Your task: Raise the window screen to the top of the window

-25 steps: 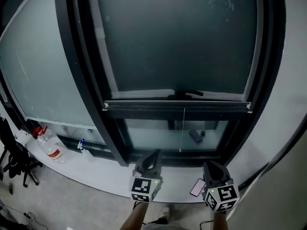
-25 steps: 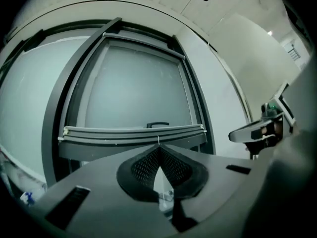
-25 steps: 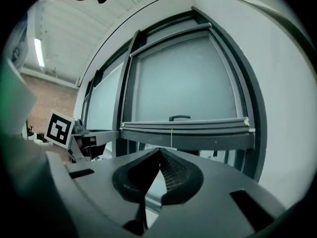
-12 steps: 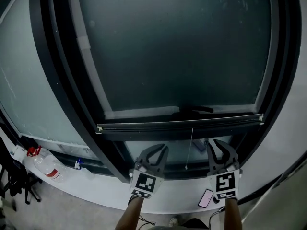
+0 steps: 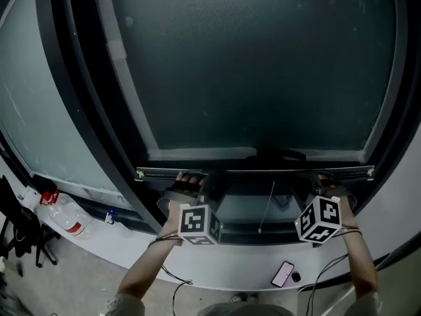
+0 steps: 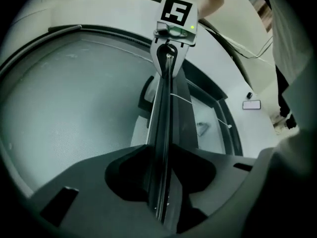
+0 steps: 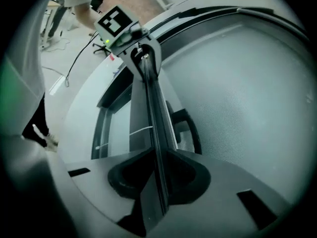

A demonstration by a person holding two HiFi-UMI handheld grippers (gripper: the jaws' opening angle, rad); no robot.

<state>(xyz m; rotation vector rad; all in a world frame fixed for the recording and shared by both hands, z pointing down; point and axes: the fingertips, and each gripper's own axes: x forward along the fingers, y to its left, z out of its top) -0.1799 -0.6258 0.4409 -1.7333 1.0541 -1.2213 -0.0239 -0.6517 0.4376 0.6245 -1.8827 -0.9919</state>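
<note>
The window screen (image 5: 263, 64) is a dark mesh ending in a thin bottom bar (image 5: 256, 171), low in the window. My left gripper (image 5: 208, 180) is at the bar's left part and my right gripper (image 5: 322, 180) at its right part. In the left gripper view the bar (image 6: 166, 108) runs between the jaws of the left gripper (image 6: 161, 155). These jaws are opening, with both tips against the bar's sides. In the right gripper view the right gripper (image 7: 158, 152) pinches the bar (image 7: 151, 113) the same way.
A black handle (image 5: 279, 154) sits on the frame just above the bar, and a thin pull cord (image 5: 266, 206) hangs below it. On the white sill (image 5: 131, 255) stand a water bottle (image 5: 62, 216) and a phone (image 5: 284, 274). Cables trail from both wrists.
Both grippers rose from above the sill to the screen's bottom bar and rolled over. Their jaws, shut at first and then spread, now have the bar between them.
</note>
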